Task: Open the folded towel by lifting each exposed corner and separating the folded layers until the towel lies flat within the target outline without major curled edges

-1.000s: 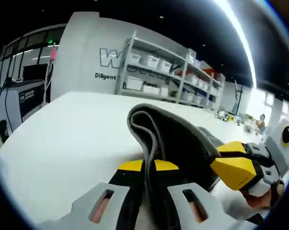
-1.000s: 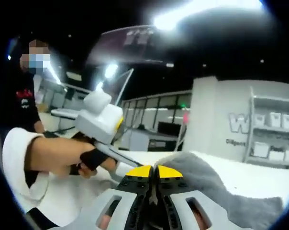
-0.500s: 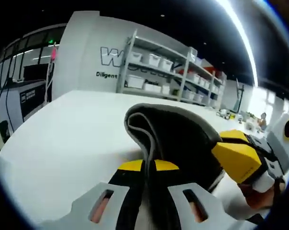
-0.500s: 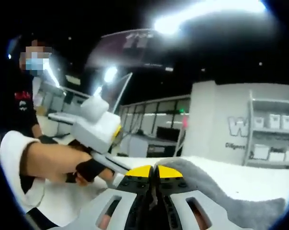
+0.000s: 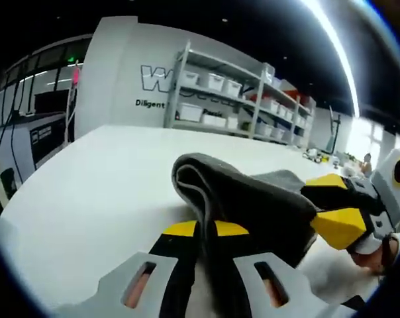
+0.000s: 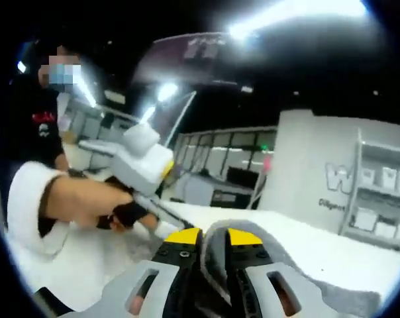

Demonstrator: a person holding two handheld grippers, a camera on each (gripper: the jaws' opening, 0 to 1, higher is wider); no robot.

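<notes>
One grey towel [image 5: 253, 205] is held above a white surface [image 5: 100, 192] by two sets of tongs. In the left gripper view, the left tongs [image 5: 199, 232] are clenched on a folded edge of the cloth, which rises in a loop between the yellow-tipped jaws and drapes off to the right; at least two layers show at the fold. The right tongs [image 5: 336, 209] enter that view from the right, their yellow tips against the far part of the towel, a hand partly cut off below them.

In the right gripper view, the right tongs [image 6: 210, 240] grasp a bunched ridge of towel [image 6: 216, 255] wedged between the two jaws, which stand slightly parted around the fabric. The left tongs [image 6: 161, 230] reach in from the left, held by a person's hand [image 6: 117, 213] in a dark fingerless glove, with a white sleeve [image 6: 28, 205] at the forearm. Where their tips meet the cloth is hard to make out.

One metal shelving unit [image 5: 233, 99] with several white bins stands behind the surface. Wall lettering [image 5: 153, 79] beside it is partly blocked by the shelving: a large "W" and, below it, a word starting "Diligent". No target outline can be made out on the surface, and how much of the towel touches it is hidden by the tongs.
</notes>
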